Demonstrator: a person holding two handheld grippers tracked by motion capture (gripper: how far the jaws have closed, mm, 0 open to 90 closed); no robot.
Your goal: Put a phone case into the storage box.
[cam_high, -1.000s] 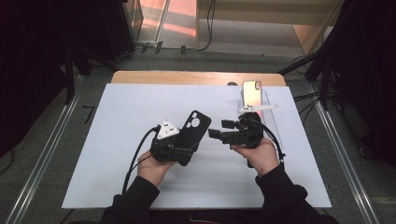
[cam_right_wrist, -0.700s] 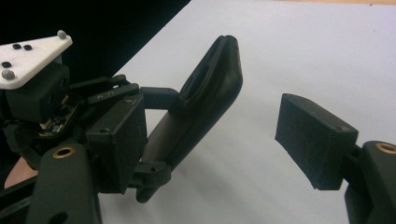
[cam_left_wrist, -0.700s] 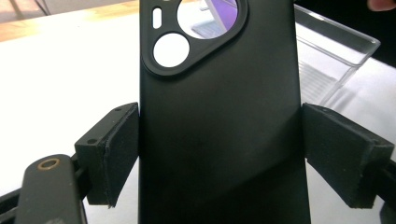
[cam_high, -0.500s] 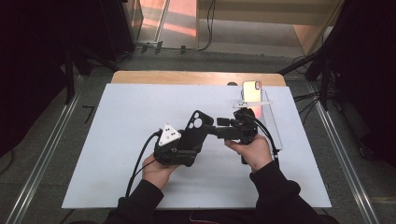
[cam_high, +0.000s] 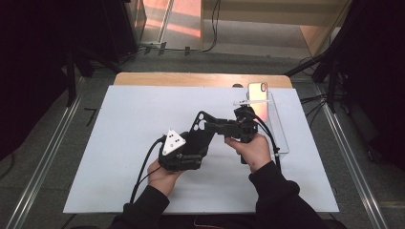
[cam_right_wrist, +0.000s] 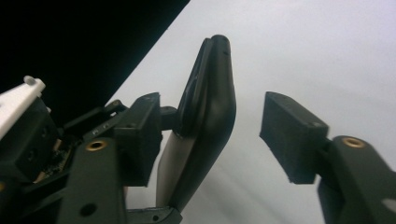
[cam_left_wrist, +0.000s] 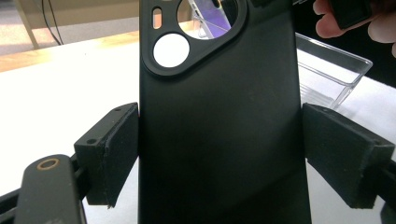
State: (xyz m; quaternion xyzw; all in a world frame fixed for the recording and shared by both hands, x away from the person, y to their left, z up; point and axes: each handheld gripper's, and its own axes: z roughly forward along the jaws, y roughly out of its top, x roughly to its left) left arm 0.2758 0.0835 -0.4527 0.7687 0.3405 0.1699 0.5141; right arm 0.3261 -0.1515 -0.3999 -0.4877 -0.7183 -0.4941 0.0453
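Mid-handover, by the look of it: matte black soft phone case with a rounded-triangle camera cutout (cam_high: 199, 132) held up at the centre of the high view, between the two hands, above the white tabletop sheet (cam_high: 119, 143). Left gripper (cam_left_wrist: 219, 154) gripping the case across its width, pads close against both long edges in the left gripper view, though a thin gap may remain on the right side, so a firm clamp rather than a proven one. Right gripper (cam_right_wrist: 219, 126) open wide, straddling the case's upper edge: one pad near its back face at frame left, the other well apart at frame right. Next move, judged from this: closing the right jaws squarely on the case's top end, keeping it from flexing, before any release or pull by the left. Clear plastic tray (cam_high: 272, 119) at the right of the sheet, with a phone with a glossy orange-lit screen (cam_high: 257, 89) propped upright at its far end; whether leaning on the tray wall or standing in a slot, cannot tell. Lower part of the case cut off at the bottom of the left gripper view; inside of the case hidden throughout.
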